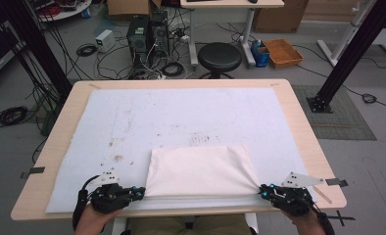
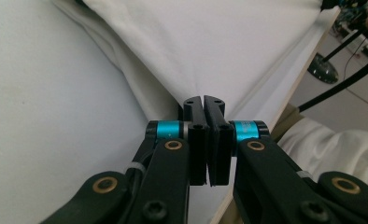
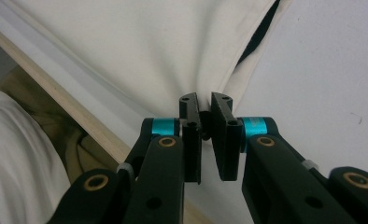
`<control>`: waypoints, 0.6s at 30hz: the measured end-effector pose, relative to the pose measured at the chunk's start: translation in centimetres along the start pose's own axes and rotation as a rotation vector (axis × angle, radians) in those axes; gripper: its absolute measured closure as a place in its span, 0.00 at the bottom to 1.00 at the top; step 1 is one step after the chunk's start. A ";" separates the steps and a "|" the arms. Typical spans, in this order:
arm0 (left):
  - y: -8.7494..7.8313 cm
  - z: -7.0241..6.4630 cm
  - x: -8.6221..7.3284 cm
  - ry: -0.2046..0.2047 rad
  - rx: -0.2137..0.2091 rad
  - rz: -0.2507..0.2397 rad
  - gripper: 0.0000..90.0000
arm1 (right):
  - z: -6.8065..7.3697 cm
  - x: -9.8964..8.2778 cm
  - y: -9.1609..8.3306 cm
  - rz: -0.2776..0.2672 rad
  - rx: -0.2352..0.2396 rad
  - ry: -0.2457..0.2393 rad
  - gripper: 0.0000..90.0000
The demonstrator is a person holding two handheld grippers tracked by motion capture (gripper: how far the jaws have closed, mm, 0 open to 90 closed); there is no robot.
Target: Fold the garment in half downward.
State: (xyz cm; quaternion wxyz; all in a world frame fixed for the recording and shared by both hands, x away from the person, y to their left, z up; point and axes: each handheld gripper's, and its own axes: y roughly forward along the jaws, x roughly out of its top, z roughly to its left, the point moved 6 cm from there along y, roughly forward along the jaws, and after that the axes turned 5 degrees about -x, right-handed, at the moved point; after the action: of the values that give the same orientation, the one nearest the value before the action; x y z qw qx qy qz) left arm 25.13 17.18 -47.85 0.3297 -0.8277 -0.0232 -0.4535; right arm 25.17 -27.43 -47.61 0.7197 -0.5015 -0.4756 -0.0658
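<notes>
A folded cream cloth (image 1: 201, 171) lies on the white mat near the table's front edge. My left gripper (image 1: 141, 192) pinches its near left corner, and my right gripper (image 1: 262, 190) pinches its near right corner. In the left gripper view the jaws are pressed together on the cloth's corner (image 2: 191, 70), which pulls taut into a point at the left gripper (image 2: 204, 100). In the right gripper view the cloth (image 3: 149, 51) gathers into the tips of the right gripper (image 3: 205, 100), whose jaws are clamped on it.
The white mat (image 1: 181, 117) covers most of the wooden table (image 1: 299, 117) and carries brown stains. Beyond the table's far edge stand a black stool (image 1: 219, 56), computer towers (image 1: 147, 34) and loose cables. The table's front edge (image 1: 181, 213) runs just under both hands.
</notes>
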 end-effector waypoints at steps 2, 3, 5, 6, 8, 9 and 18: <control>0.1 0.0 0.2 0.006 0.008 -0.005 0.90 | 0.0 0.0 0.2 0.008 0.005 0.000 0.92; 0.2 0.0 0.4 -0.002 0.016 -0.013 0.78 | 0.0 0.1 0.3 0.008 0.006 -0.003 0.88; 0.2 0.3 0.7 -0.023 0.035 -0.034 0.61 | -0.1 0.2 0.3 0.000 0.003 0.017 0.71; 0.1 0.5 0.9 -0.018 0.053 -0.045 0.59 | -0.2 0.4 0.2 -0.009 -0.009 0.030 0.64; -0.2 1.0 1.4 -0.020 0.091 -0.071 0.53 | -0.7 0.7 0.0 -0.037 -0.029 0.058 0.53; -0.4 1.2 1.8 -0.025 0.103 -0.087 0.51 | -0.9 0.9 -0.1 -0.047 -0.042 0.070 0.50; 0.2 4.3 7.7 -0.032 0.209 -0.218 0.43 | -3.5 4.5 2.0 -0.094 -0.128 0.115 0.35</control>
State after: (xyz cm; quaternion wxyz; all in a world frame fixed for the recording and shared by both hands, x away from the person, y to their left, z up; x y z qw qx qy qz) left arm 32.89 17.47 -43.66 0.3623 -0.7886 -0.1650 -0.4687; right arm 30.91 -27.52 -45.69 0.7083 -0.5190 -0.4514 -0.1585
